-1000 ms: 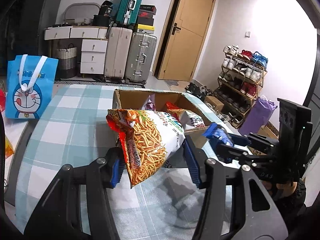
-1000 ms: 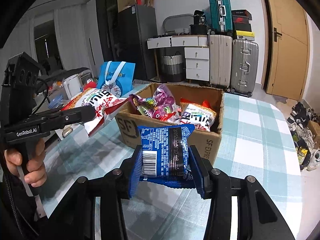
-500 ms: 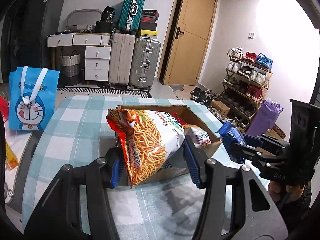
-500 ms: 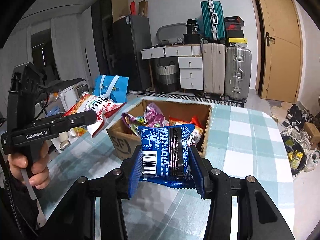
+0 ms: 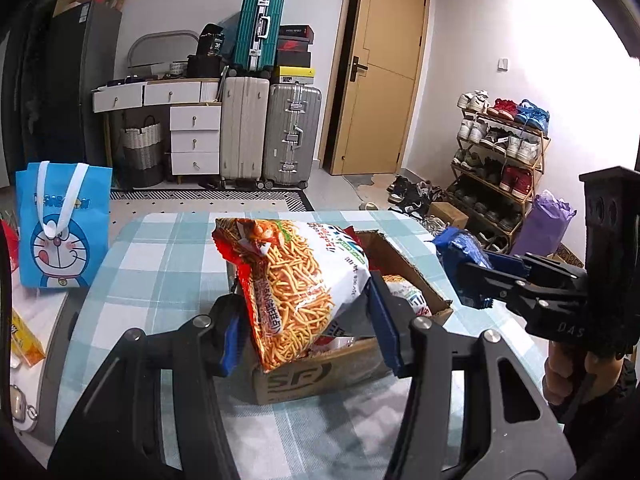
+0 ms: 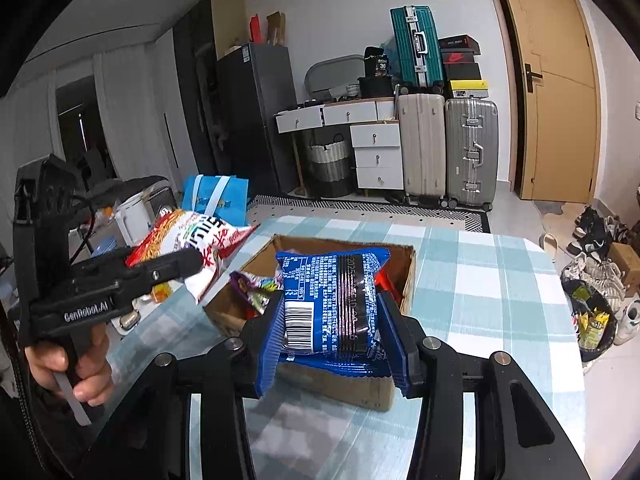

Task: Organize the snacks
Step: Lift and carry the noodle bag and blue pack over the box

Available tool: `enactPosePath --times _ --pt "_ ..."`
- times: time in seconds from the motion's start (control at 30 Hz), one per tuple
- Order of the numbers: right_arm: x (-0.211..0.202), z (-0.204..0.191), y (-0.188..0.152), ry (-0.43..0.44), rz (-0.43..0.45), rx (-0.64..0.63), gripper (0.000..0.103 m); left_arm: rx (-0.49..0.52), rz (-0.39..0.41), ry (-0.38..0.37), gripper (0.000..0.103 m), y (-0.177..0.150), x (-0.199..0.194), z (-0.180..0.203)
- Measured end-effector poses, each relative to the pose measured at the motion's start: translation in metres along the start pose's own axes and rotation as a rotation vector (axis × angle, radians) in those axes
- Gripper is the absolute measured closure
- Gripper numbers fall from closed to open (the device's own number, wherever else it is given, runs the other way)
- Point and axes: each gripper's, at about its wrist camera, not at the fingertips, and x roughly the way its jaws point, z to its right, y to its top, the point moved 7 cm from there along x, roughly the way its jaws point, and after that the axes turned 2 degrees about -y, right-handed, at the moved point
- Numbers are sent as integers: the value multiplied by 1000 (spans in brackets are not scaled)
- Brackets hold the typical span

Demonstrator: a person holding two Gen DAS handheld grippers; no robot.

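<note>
Above cardboard box (image 5: 344, 376) | left gripper (image 5: 308, 320) clamps noodle-snack bag (image 5: 296, 280) | right gripper (image 6: 332, 332) clamps blue packet (image 6: 332, 296)

Room is evenly lit by diffuse indoor light. The white wall (image 5: 500, 20) at far right is blown out in the left wrist view. Soft shadows are cast on the checked tablecloth (image 6: 480, 288) under the cardboard box (image 6: 340, 388). Strong fisheye bending and black vignetting are seen at edges. Focus is mostly sharp; slight softness is noted at corners.
</note>
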Motion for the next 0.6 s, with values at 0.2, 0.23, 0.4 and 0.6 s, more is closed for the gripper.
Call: enactPosePath --times 0.2,0.23,0.4,0.6 --pt "8 9 10 -5 -1 27 57 27 0 14 52 5 22 10" --pt "9 10 12 -3 -4 32 57 31 1 17 52 7 26 11" --pt "21 17 22 -10 0 49 57 51 -3 32 52 11 47 17" --pt "44 20 28 -9 -19 64 57 66 -32 39 52 4 79 18"
